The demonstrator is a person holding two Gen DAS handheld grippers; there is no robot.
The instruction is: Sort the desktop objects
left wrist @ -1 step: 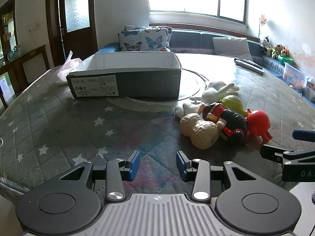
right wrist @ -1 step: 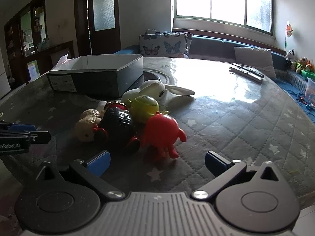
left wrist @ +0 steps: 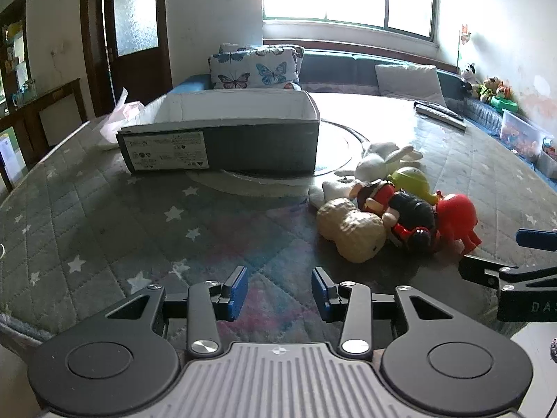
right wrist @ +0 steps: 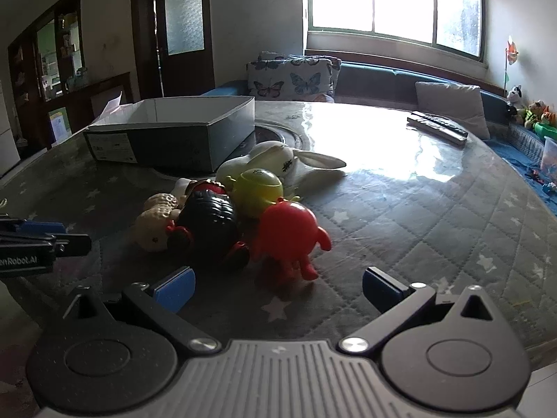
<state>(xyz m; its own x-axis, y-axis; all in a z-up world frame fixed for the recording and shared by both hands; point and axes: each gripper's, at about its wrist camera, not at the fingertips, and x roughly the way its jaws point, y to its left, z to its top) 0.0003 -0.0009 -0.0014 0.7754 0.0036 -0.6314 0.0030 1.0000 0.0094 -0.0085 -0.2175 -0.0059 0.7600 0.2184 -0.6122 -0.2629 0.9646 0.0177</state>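
Observation:
A heap of toys lies on the quilted table: a red figure [left wrist: 456, 212] [right wrist: 285, 233], a green round toy [left wrist: 410, 179] [right wrist: 257, 184], a white rabbit plush [left wrist: 379, 163] [right wrist: 275, 156], a beige peanut-shaped toy [left wrist: 351, 230] [right wrist: 153, 226] and a black-and-red doll [left wrist: 410, 216] [right wrist: 209, 219]. Behind them stands an open grey box [left wrist: 261, 146] [right wrist: 174, 142]. My left gripper [left wrist: 278, 285] is open and holds nothing, left of the heap and nearer the table's front. My right gripper [right wrist: 278, 285] is wide open, just short of the red figure.
Remote controls [left wrist: 440, 113] [right wrist: 437, 127] lie far right on the table. A pink plastic bag [left wrist: 118, 118] sits left of the box. A glass turntable [left wrist: 334, 142] lies under the box. The table's front edge runs just below both grippers. A sofa with cushions stands beyond.

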